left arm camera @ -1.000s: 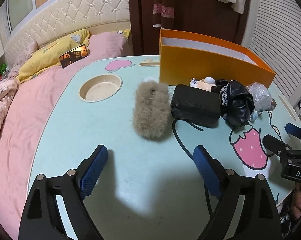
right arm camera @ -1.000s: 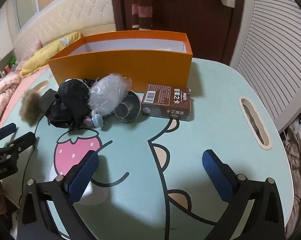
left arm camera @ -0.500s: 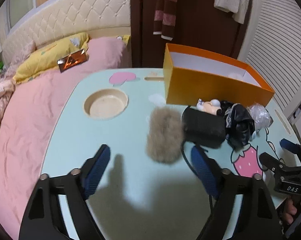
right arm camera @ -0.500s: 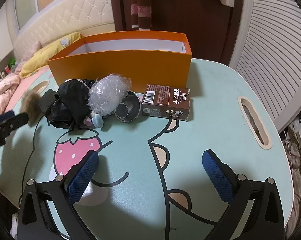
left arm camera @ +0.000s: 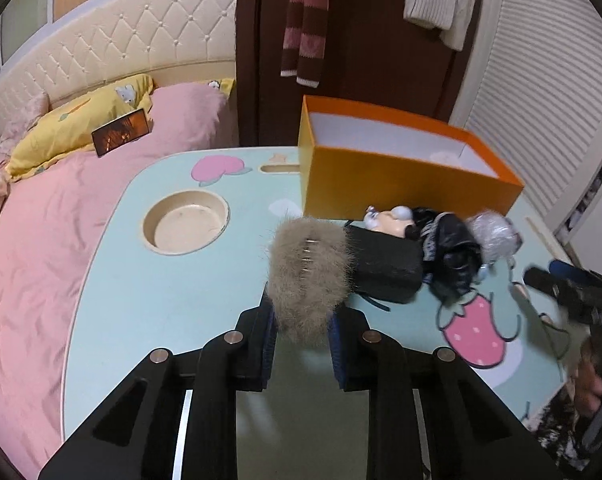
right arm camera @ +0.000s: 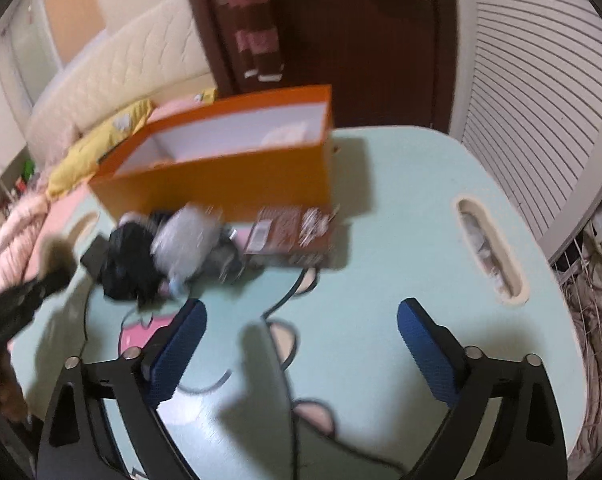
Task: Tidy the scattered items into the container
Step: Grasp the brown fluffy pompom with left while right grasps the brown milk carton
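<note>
My left gripper had just closed on the furry clip; my right gripper gaped empty; ahead, the orange box awaited everything.

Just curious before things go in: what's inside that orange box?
The orange box shows a white lining and one pale round thing on its floor. The near wall hides the rest of the floor.

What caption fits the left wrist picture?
Left gripper closed on a furry hair clip, orange box waiting behind.
</note>
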{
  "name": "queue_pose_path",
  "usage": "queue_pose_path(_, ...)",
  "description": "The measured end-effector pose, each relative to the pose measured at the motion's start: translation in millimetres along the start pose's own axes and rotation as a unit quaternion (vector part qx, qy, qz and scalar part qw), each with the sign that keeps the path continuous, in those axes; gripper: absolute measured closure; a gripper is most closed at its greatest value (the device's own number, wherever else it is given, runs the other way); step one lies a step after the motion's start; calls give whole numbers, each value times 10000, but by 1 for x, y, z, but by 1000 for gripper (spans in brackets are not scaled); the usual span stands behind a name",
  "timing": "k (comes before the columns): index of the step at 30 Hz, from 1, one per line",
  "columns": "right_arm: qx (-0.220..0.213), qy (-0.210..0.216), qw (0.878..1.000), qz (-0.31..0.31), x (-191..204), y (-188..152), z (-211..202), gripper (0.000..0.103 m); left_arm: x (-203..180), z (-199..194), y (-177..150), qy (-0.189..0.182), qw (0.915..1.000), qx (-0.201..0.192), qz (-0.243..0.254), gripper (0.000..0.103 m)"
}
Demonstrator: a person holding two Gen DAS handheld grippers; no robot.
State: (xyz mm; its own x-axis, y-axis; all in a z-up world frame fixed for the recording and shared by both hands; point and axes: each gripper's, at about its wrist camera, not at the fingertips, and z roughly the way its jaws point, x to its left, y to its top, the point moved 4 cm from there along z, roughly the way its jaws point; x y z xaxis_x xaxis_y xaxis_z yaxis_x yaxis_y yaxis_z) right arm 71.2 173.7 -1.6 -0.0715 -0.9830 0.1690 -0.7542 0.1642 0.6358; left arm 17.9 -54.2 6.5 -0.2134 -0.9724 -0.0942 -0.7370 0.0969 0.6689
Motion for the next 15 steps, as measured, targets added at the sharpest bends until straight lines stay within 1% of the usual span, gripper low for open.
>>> queue_pose_path(1,-19,-51,10000,4,-3,5,1,18,0,-2,0,-14,10000,-15,-10,79)
queue_pose_path(2,-42,-109,9999,8,-6,11,2,20,-1,-4,0,-27,10000,-35,-14,79)
queue_pose_path(5,15,-150,9999,41,-8,25,9,20,-3,-8,1,-64,10000,-59,-8,79)
queue_pose_path(9,37,27,9999,144,-4,41,19,20,-7,-9,2,-104,9999,-71,-13,79)
queue_pose_path(12,148,-2,9999,65,3,49,31,25,-8,-8,1,-125,9999,-47,-20,79)
queue_pose_path(15,301,-61,9995,-64,13,49,44,28,-9,-7,0,-132,9999,-28,-18,79)
